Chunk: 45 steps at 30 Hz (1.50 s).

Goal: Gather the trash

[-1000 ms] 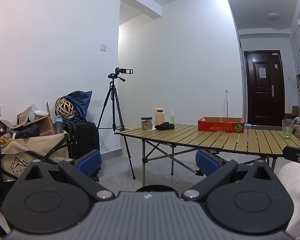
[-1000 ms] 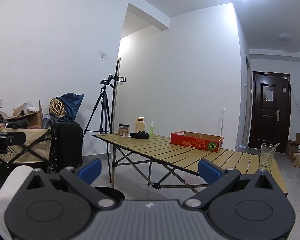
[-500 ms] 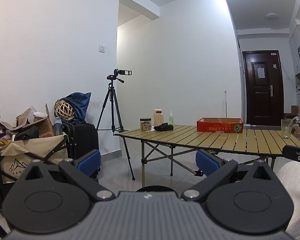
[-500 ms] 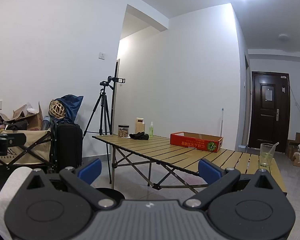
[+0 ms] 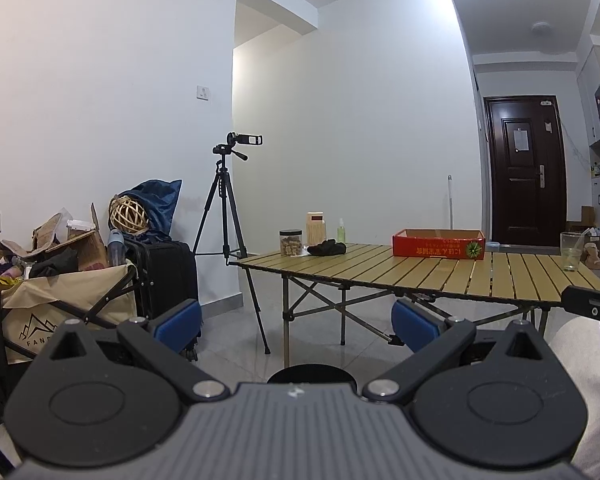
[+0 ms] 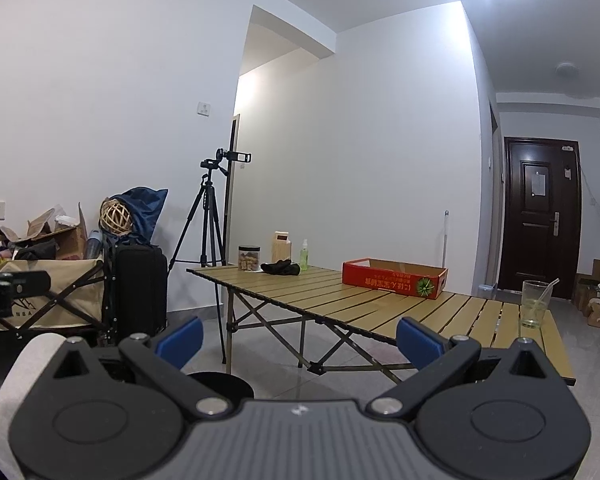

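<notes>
Both grippers (image 5: 296, 322) (image 6: 298, 338) agape, empty

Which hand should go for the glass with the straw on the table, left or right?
Right, probably. Both tongs, left and right, are open and empty, short of the table. The glass stands at the table's right end, nearer the right tongs.

Round black bin (image 5: 311, 374) low on the floor, in front of the slatted wooden folding table (image 5: 420, 272). Crumpled black lump (image 5: 327, 247) lying on the table's far left end. Clear plastic cup (image 6: 535, 304) with a straw inside, standing upright near the table's right end.
</notes>
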Tool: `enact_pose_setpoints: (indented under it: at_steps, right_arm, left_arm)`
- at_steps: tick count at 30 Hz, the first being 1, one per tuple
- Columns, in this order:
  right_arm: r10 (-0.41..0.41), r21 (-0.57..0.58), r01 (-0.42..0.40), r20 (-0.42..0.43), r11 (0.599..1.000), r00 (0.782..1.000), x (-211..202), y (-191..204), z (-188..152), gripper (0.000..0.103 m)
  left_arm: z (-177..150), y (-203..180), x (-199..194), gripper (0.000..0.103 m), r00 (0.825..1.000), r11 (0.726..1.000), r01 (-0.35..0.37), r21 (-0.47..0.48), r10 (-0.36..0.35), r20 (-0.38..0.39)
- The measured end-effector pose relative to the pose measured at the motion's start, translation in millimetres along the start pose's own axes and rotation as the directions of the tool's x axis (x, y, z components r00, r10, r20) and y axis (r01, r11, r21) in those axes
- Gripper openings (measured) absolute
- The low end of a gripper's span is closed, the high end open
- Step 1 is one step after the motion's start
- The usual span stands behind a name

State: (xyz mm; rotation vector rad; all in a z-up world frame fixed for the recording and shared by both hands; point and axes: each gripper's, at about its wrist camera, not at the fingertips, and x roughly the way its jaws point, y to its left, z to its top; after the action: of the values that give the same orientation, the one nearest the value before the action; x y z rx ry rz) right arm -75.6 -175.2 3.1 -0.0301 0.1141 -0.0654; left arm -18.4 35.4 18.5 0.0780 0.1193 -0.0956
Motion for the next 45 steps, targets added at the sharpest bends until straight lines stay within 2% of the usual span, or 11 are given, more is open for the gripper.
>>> enact_pose_setpoints:
  at_steps: [11,45]
  right_arm:
    - [0.015,0.001,-0.015,-0.03,1.0,0.999,3.7,4.8,-2.9,0.103]
    - [0.033,0.003,-0.033,-0.048,0.999,0.998,7.5,7.8,-5.5,0.103]
  left_arm:
    - [-7.4,2.1,1.3,0.103,0.997,1.0,-0.005,-0.019,0.003,-0.082]
    - [-10.2,-1.3,0.5,0.103,0.995,1.0,0.005,-0.009,-0.006,-0.097]
